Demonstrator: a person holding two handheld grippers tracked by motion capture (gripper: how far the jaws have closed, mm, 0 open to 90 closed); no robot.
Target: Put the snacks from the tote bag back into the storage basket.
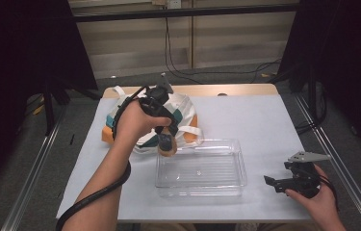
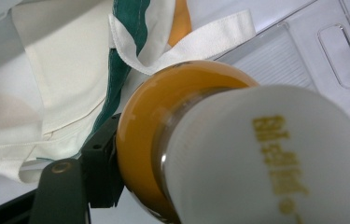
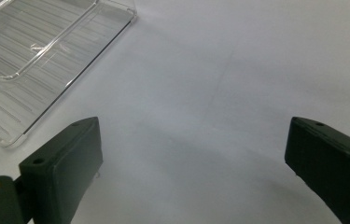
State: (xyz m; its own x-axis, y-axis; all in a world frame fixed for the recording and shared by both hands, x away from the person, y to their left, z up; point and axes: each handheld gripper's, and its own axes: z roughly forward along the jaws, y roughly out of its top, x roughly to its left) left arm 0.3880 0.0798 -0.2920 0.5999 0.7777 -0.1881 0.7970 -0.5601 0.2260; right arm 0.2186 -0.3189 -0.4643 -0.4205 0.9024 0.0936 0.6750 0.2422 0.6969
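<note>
One orange bottle [image 2: 163,140] in left gripper [image 1: 166,140]; one clear tray [image 1: 200,188].

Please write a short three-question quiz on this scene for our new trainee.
1. True or false: the right gripper is clamped on the clear tray.
2. What does the left gripper hold?
3. Where does the cloth bag lie: A, inside the tray; B, on the table behind the tray?

Key
1. False: its jaws stand open above the bare table.
2. An orange bottle with a white cap.
3. B.
</note>
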